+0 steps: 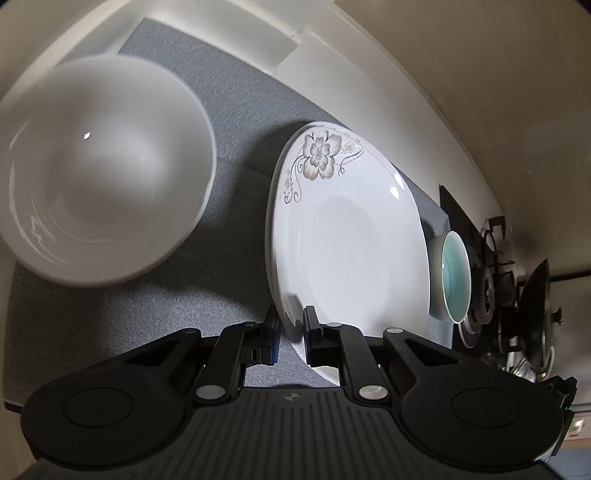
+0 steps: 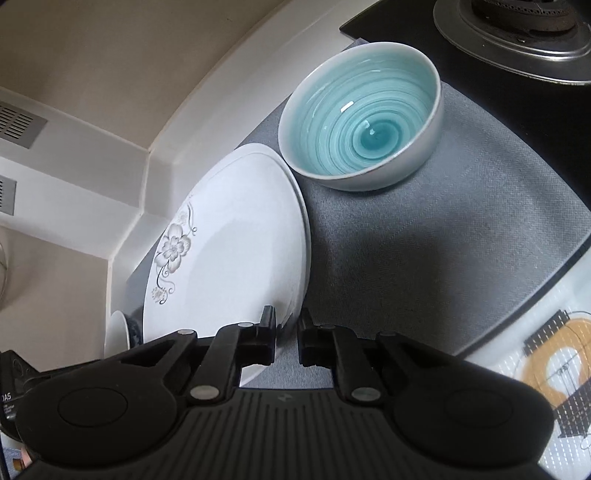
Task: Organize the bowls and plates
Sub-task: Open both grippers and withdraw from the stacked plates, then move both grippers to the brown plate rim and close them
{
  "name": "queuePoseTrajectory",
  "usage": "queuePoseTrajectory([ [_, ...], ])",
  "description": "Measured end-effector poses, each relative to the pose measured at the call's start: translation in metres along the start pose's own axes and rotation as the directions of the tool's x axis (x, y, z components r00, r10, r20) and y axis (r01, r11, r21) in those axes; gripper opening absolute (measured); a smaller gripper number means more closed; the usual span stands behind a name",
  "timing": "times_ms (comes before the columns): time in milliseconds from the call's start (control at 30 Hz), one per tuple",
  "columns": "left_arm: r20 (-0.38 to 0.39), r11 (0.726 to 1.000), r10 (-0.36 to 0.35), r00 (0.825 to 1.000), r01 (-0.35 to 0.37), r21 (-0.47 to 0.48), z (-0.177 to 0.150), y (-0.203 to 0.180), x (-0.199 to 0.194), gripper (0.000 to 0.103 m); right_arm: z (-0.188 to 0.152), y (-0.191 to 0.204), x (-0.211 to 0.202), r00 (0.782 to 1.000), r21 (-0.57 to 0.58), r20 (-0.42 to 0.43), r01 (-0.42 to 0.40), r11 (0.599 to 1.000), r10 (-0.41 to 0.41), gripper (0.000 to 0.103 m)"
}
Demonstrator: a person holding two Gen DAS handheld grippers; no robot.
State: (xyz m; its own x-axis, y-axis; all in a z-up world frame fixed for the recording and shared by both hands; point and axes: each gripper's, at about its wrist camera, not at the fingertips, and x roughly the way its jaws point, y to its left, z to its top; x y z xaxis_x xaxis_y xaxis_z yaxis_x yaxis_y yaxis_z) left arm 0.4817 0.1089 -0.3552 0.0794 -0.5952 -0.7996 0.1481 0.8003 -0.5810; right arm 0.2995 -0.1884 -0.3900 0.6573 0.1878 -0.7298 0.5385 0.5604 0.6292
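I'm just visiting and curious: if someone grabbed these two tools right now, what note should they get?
Left tool: clamped on the floral plate at its near rim.
Right tool: appears clamped on the same rim.
Plate is tilted over the grey mat, with the teal bowl on one side and the white bowl on the other.
Done: plate gripped.
Left: probably set it down, then group the bowls.

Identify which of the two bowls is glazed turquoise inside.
The turquoise spiral bowl, sitting on the grey mat nearest the gas burner. The other, the plain white bowl, is white inside and out.
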Motion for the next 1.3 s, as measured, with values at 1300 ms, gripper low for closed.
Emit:
queuePoseTrajectory([
  [1300, 0.128, 0.958, 0.138, 0.982, -0.165, 0.236, -0.007, -0.027, -0.016, 0.014, 0.004, 0.014, -0.014, 0.992, -0.197, 0.092, 0.101, 0.975, -0.084, 0.018],
])
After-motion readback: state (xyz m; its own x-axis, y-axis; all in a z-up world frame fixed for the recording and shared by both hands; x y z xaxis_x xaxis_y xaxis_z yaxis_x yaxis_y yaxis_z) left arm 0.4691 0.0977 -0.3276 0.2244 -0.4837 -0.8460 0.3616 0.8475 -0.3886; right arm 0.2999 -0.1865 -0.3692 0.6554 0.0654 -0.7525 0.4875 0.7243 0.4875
